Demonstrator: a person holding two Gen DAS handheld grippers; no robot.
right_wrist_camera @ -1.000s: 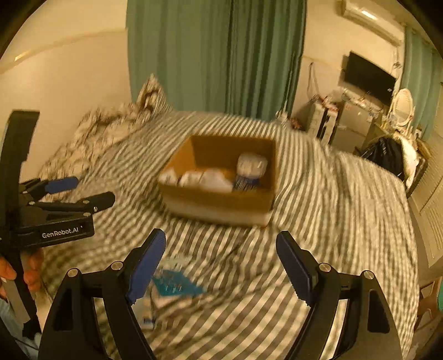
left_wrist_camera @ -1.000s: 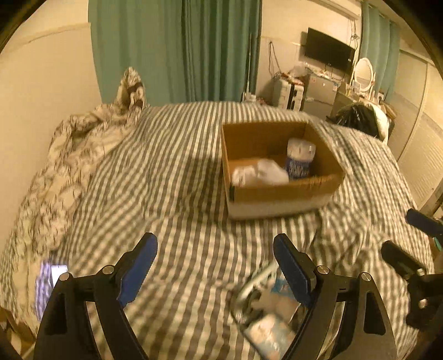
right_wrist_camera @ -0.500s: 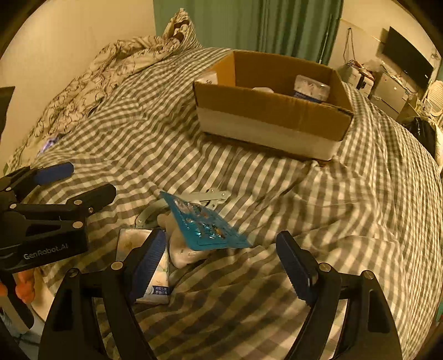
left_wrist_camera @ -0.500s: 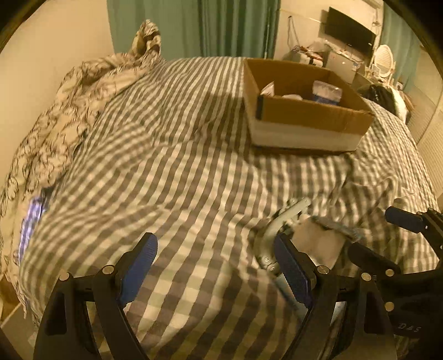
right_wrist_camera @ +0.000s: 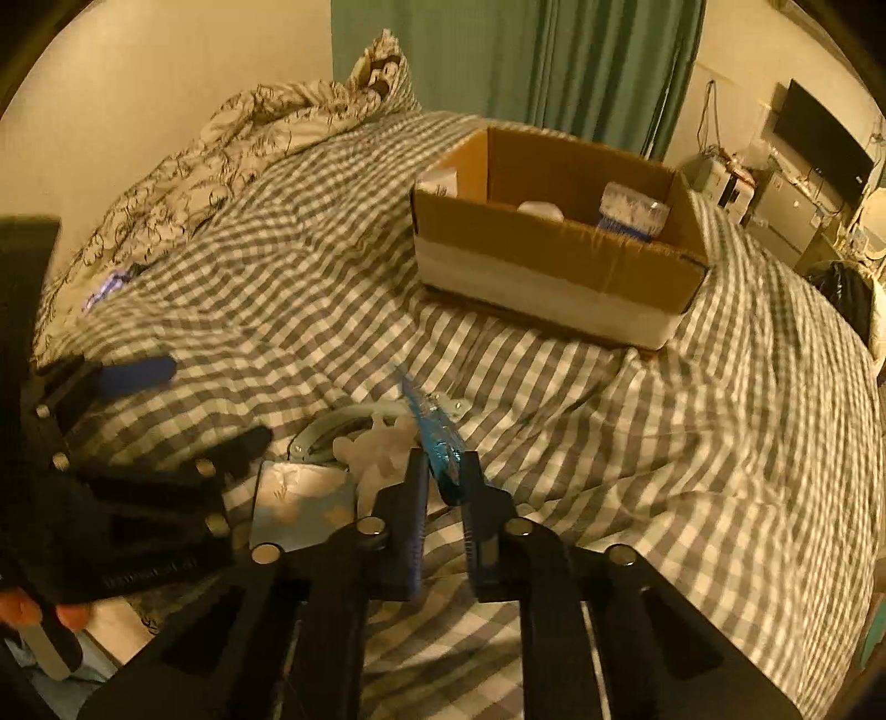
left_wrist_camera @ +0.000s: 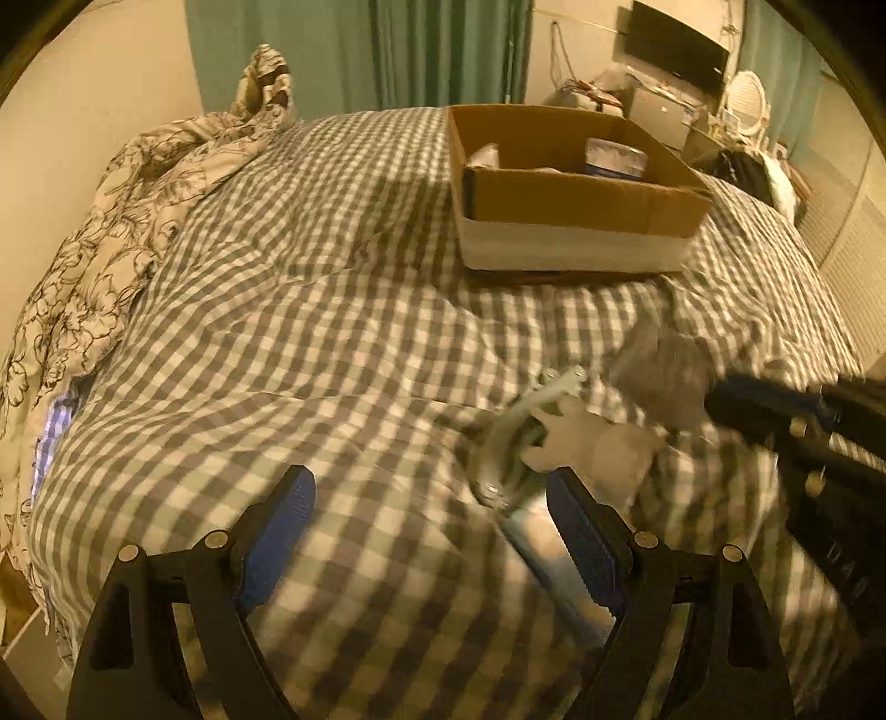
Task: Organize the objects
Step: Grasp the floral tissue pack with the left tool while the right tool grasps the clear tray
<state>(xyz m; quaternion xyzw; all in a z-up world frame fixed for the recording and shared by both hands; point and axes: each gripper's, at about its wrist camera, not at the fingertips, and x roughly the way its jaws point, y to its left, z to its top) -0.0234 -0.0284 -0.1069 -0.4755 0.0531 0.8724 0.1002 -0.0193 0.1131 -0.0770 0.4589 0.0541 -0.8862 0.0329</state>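
My right gripper (right_wrist_camera: 446, 476) is shut on a blue blister pack (right_wrist_camera: 434, 437), held edge-up just above the checked bedspread. Beside it lie a white plush toy (right_wrist_camera: 382, 451), a metal clamp (right_wrist_camera: 326, 429) and a flat tissue packet (right_wrist_camera: 302, 504). My left gripper (left_wrist_camera: 429, 515) is open and empty, low over the bed, left of the clamp (left_wrist_camera: 515, 432) and toy (left_wrist_camera: 592, 443); it also shows in the right wrist view (right_wrist_camera: 183, 404). The cardboard box (left_wrist_camera: 576, 194) at the back holds a blue-labelled jar (right_wrist_camera: 631, 213) and white items.
A crumpled floral duvet (left_wrist_camera: 111, 232) lies along the bed's left side by the wall. Green curtains (right_wrist_camera: 554, 61) hang behind. A TV (left_wrist_camera: 678, 47), mirror and cluttered furniture stand at the far right. The right gripper's body (left_wrist_camera: 803, 421) is at the left view's right edge.
My right gripper has closed on the blue blister pack and tipped it up on edge. Both grippers have moved lower and closer to the pile of objects.
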